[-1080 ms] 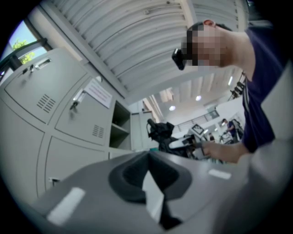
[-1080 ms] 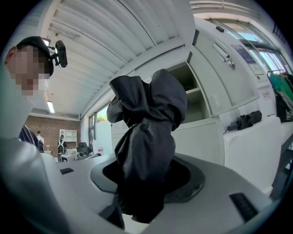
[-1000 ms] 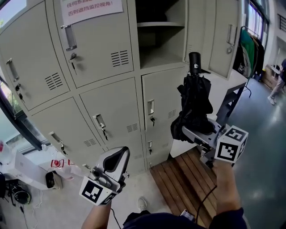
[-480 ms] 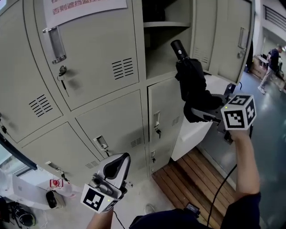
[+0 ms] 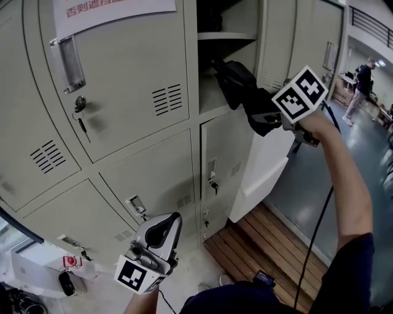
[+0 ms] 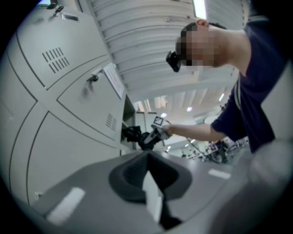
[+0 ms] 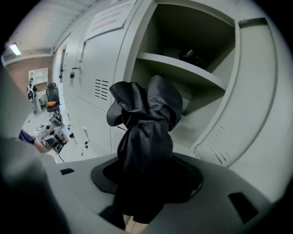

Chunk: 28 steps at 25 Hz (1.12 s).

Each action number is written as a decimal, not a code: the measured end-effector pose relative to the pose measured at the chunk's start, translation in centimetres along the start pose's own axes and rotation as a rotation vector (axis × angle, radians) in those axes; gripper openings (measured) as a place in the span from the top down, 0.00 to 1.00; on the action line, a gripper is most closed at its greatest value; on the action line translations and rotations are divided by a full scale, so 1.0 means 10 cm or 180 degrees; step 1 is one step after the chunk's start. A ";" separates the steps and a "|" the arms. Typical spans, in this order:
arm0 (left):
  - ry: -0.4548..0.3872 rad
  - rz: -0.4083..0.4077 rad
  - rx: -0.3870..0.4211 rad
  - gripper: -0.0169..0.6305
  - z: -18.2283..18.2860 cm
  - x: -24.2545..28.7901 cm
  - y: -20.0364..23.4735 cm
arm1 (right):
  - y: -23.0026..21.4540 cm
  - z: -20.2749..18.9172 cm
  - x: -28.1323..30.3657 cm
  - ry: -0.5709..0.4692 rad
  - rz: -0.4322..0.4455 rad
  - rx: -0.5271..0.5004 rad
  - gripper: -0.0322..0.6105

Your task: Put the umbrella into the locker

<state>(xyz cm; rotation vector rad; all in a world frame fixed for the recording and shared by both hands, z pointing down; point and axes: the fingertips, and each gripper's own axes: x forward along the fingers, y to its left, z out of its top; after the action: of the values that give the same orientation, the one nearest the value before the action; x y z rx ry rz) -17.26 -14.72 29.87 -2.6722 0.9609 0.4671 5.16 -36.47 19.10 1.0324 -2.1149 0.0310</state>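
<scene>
At 7 o'clock in my head view the left gripper (image 5: 164,225) hung low in front of the locker bank (image 5: 141,178), its jaws brought together with nothing between them, well apart from the task's thing. Above it, toward 11 o'clock, a white notice (image 5: 113,9) with red print was stuck on a closed door, and a key (image 5: 78,109) sat in that door's lock just under a metal handle (image 5: 64,61). Near 12 o'clock the open locker compartment (image 5: 212,92) showed a shelf (image 5: 224,35) across its upper part. On that shelf the right gripper view showed a small dark thing (image 7: 190,55) that I could not identify. At 1 o'clock the folded black umbrella (image 5: 236,83) lay tilted, its far end at the mouth of the compartment below the shelf; how far inside it reached I could not tell. The right gripper (image 7: 146,183) was clamped on the umbrella near its lower end, black fabric filling the gap between the jaws, and its marker cube (image 5: 299,93) sat just right of the umbrella. The compartment's door (image 5: 276,43) stood swung open behind the cube. At 5 o'clock lay a wooden slatted bench (image 5: 270,245), and at 2 o'clock a person (image 5: 359,86) stood far off.
</scene>
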 end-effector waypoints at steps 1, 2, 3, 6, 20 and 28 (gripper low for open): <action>-0.0023 0.0003 0.0002 0.97 0.00 0.01 0.00 | -0.04 0.04 0.04 0.0083 -0.0032 -0.0046 0.62; -0.0037 0.0013 -0.0010 0.97 0.00 0.01 0.01 | -0.09 0.08 0.07 0.0156 -0.0065 -0.0088 0.62; -0.0040 0.0027 -0.0026 0.97 -0.01 0.01 0.02 | -0.14 0.12 0.11 0.0218 -0.0099 -0.0125 0.62; -0.0051 0.0073 -0.0047 0.97 -0.01 0.03 0.07 | -0.29 0.27 0.18 0.0330 -0.0189 -0.0200 0.62; -0.0065 0.0225 0.0024 0.97 -0.06 0.30 0.07 | -0.70 0.88 0.64 0.0682 -0.0171 -0.0366 0.63; 0.0002 0.0442 -0.0053 0.97 -0.17 0.26 0.16 | -0.78 1.00 1.08 0.0794 -0.0084 -0.0377 0.63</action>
<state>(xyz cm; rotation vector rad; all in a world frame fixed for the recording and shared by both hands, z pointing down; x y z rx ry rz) -16.06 -17.93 30.20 -2.6313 1.1526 0.5049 0.10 -52.15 16.80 0.9352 -1.8549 0.0202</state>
